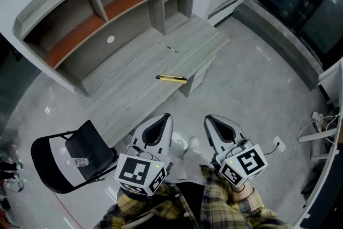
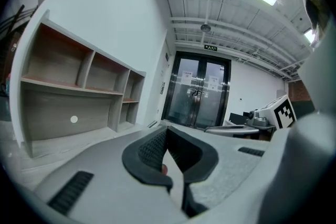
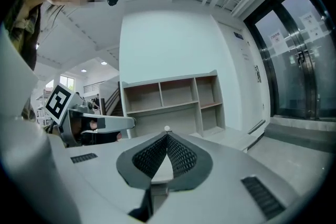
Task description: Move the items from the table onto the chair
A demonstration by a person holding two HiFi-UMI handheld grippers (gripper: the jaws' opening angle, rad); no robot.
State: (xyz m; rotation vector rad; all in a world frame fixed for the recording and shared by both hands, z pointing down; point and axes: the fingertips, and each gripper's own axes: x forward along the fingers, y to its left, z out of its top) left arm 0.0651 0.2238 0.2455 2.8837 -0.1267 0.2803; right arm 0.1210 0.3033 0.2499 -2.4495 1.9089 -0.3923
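Note:
A yellow utility knife (image 1: 172, 79) lies near the middle of the low grey wooden table (image 1: 134, 88). A thin dark pen-like item (image 1: 171, 49) lies farther back on it. A black chair (image 1: 69, 161) stands at the lower left, beside the table's near end, with a small pale object (image 1: 81, 161) on its seat. My left gripper (image 1: 166, 117) (image 2: 167, 129) and right gripper (image 1: 209, 119) (image 3: 167, 135) hang side by side above the floor, short of the table's near edge. Both point toward the table. Both are shut and hold nothing.
A curved shelf unit (image 1: 96, 2) with orange boards rises behind the table. Cables and a socket (image 1: 277, 142) lie on the floor at the right, near white furniture (image 1: 327, 137). Dark glass doors (image 2: 199, 94) stand at the far right. Bare grey floor lies right of the table.

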